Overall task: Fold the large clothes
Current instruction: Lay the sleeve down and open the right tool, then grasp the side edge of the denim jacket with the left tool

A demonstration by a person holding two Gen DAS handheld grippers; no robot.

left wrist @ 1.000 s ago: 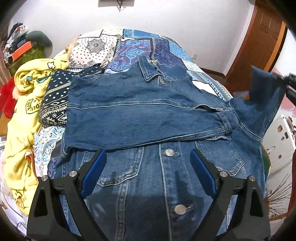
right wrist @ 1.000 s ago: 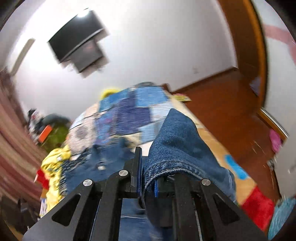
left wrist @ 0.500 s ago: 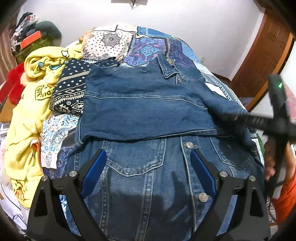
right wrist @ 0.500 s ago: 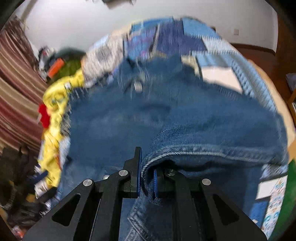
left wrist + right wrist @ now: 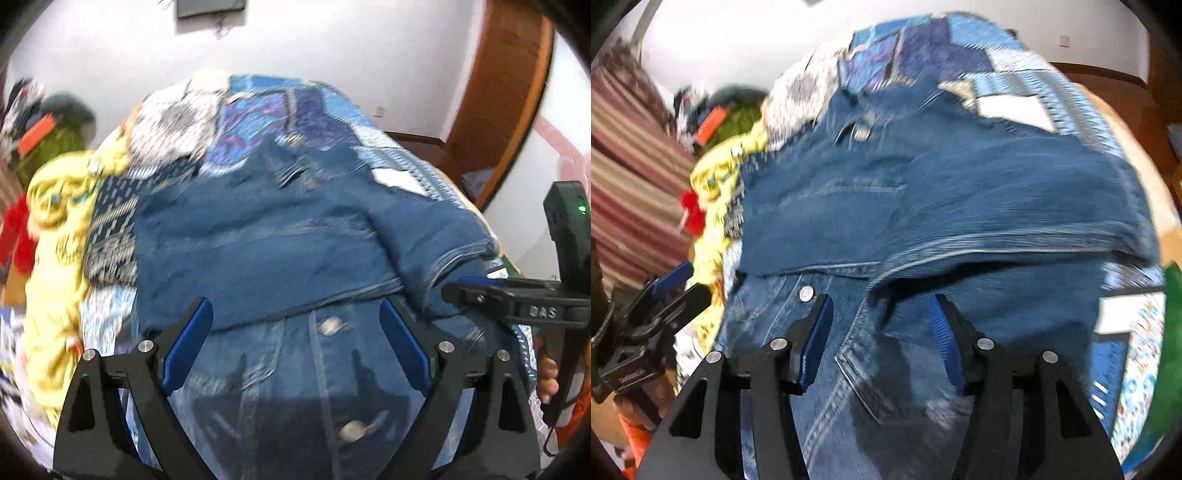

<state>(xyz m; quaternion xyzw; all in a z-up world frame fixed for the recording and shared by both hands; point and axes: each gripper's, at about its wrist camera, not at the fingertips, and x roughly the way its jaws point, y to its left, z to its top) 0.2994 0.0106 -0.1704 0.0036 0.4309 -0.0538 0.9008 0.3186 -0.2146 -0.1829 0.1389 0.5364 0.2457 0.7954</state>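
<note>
A blue denim jacket point(image 5: 277, 240) lies front up on the bed, its left sleeve folded across the chest. My left gripper point(image 5: 293, 306) hangs open above the button placket, its jaws bare. The right sleeve point(image 5: 1015, 221) now lies across the jacket point(image 5: 831, 206) too. My right gripper point(image 5: 881, 301) hovers just over the sleeve's cuff end. Its jaws are opening and the blue pads point(image 5: 816, 332) stand clear of the denim below them. From the left wrist view the right gripper point(image 5: 458, 286) reaches in at the jacket's right edge. The left gripper point(image 5: 676, 284) shows at the left of the right wrist view.
A patchwork quilt point(image 5: 258, 110) covers the bed. A yellow garment point(image 5: 55, 258) and a patterned dark cloth point(image 5: 110, 221) are heaped along the jacket's left side. A wooden door point(image 5: 498, 92) stands at the back right. Striped curtains point(image 5: 628, 166) hang on the left.
My right gripper swung down with the sleeve, laid it across the jacket, then opened and let it go. The left gripper stayed open and shifted a little over the jacket front.
</note>
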